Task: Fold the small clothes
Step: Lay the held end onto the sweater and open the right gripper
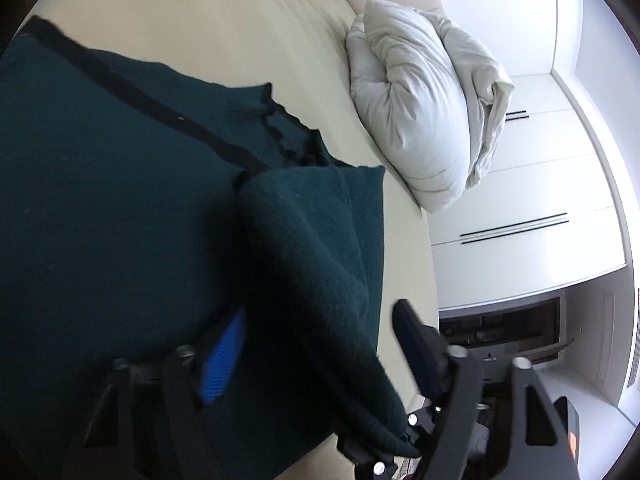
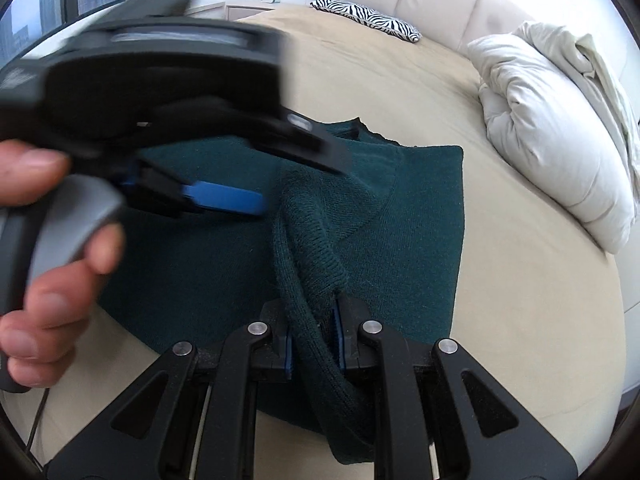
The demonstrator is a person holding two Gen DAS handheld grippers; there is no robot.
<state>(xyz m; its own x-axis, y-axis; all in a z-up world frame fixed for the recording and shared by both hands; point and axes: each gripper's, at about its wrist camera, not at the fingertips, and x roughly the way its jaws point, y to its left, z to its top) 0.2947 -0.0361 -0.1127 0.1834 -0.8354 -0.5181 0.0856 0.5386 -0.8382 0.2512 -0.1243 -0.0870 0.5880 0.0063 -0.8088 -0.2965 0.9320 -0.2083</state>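
A dark green knit sweater (image 2: 416,216) lies flat on the beige bed (image 2: 520,320); it also fills the left wrist view (image 1: 100,200). My right gripper (image 2: 314,340) is shut on a sleeve (image 2: 304,240) of the sweater and lifts it off the body. My left gripper (image 1: 316,340) is open, its blue-padded fingers (image 1: 224,360) apart on either side of the draped sleeve (image 1: 320,280). In the right wrist view the left gripper (image 2: 296,176) hovers over the sweater, held by a hand (image 2: 52,248).
A rumpled white duvet (image 2: 560,132) lies at the bed's right side, also in the left wrist view (image 1: 424,112). A zebra-print pillow (image 2: 368,16) sits at the headboard. White wardrobe doors (image 1: 520,200) stand beyond the bed.
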